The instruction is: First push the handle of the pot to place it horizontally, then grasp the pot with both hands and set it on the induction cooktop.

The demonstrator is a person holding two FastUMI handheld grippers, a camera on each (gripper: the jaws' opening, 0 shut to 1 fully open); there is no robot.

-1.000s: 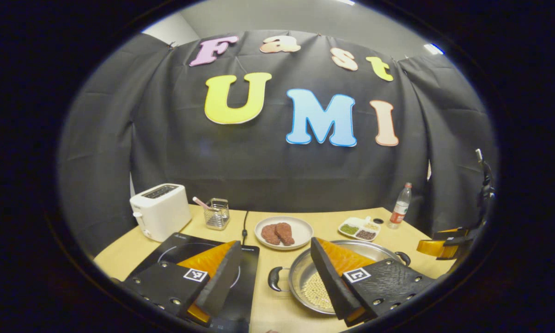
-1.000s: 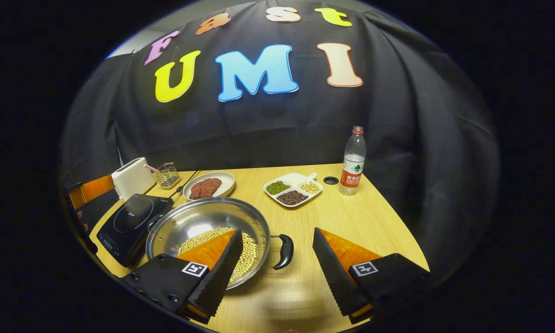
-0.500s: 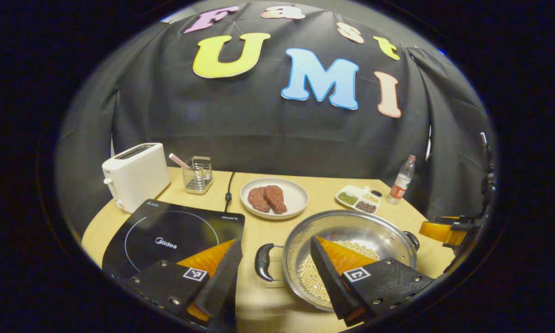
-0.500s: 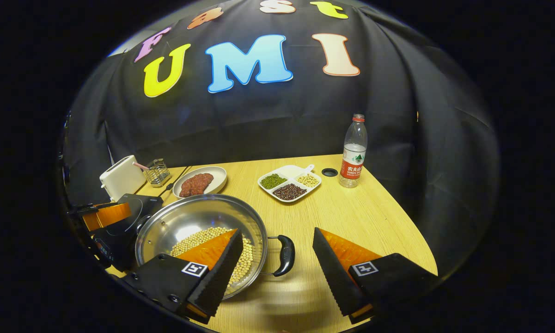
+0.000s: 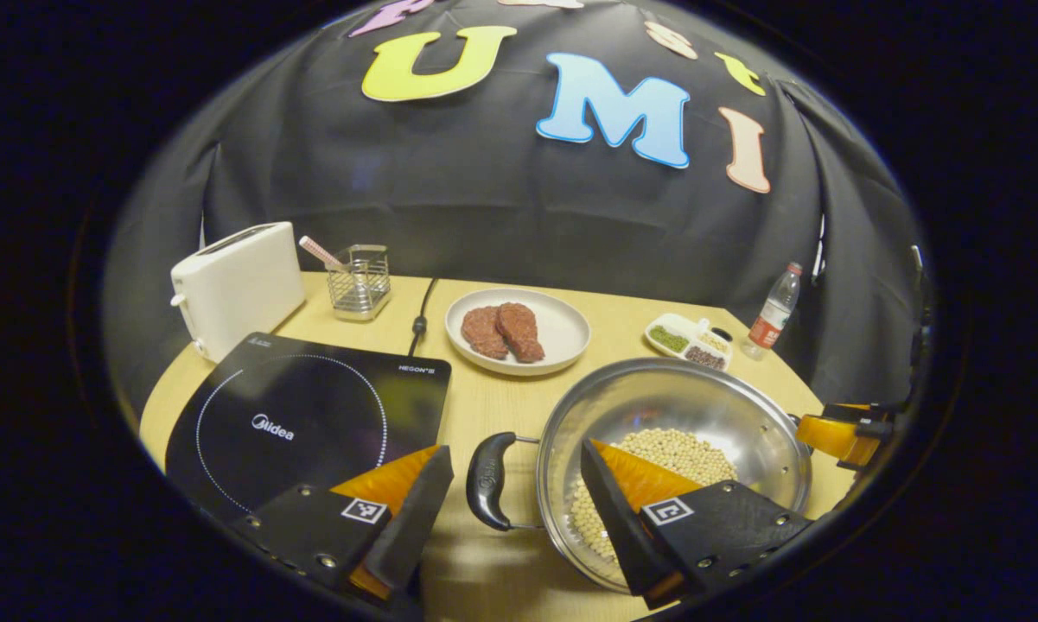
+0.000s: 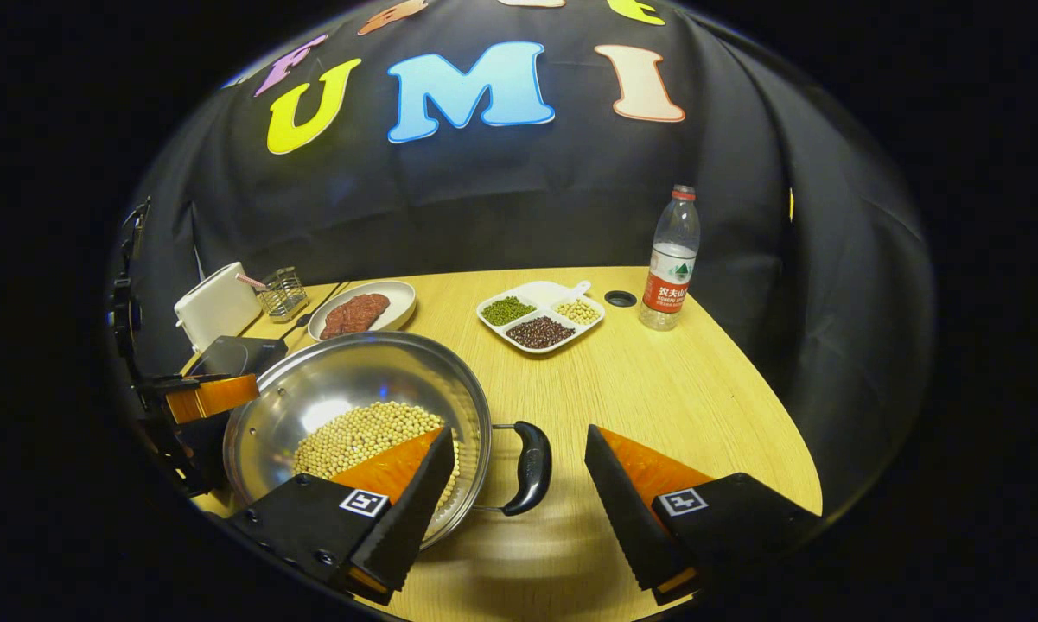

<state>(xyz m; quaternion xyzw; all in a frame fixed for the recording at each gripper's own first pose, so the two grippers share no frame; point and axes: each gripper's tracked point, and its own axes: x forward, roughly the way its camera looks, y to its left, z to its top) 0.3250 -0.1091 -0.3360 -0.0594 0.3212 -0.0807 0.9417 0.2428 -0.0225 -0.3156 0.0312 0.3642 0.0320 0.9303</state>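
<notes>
Left gripper view: the left gripper (image 5: 510, 518) is held spread, its fingers straddling the near handle (image 5: 487, 480) of the pot (image 5: 674, 466) without touching it. The pot, holding pale beans, sits on the table (image 5: 501, 406) toward its front edge, just beside the induction cooktop (image 5: 311, 423) at the left edge. In the right gripper view, the right gripper (image 6: 514, 527) is likewise spread about the other handle (image 6: 529, 466). The handles appear level already, though the fisheye makes that uncertain; grasping, lifting and setting down are judged still undone.
</notes>
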